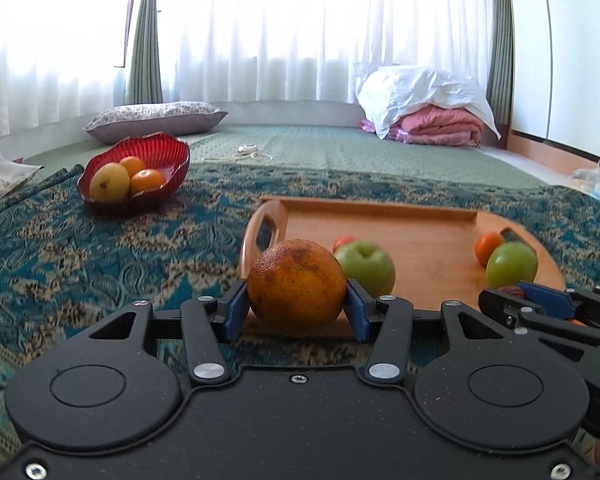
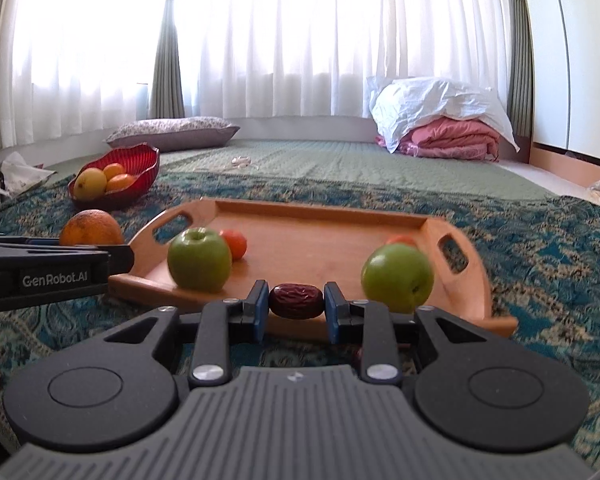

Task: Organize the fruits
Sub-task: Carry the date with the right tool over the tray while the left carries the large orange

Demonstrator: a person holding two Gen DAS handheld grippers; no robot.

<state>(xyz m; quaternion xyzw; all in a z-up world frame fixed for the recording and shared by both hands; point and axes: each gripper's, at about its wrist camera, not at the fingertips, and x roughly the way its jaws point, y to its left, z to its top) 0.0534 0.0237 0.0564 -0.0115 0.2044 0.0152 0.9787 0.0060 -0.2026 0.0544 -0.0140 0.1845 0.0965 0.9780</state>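
My left gripper (image 1: 297, 312) is shut on a large orange (image 1: 296, 287) and holds it over the near left corner of the wooden tray (image 1: 404, 236). My right gripper (image 2: 296, 312) is shut on a dark red date (image 2: 296, 301) at the tray's (image 2: 320, 236) near edge. On the tray lie two green apples (image 2: 199, 259) (image 2: 397, 277) and two small tangerines (image 2: 235, 243). A red glass bowl (image 1: 156, 160) at the far left holds a yellow mango (image 1: 109, 187) and two tangerines (image 1: 147, 181).
Everything sits on a blue patterned cloth (image 1: 80, 248) over a green mat. A pillow (image 1: 156, 119) lies behind the bowl. Folded pink bedding under a white sheet (image 1: 432, 120) is at the far right. A white cord (image 1: 248, 153) lies on the mat. Crumpled bags (image 1: 0, 172) lie far left.
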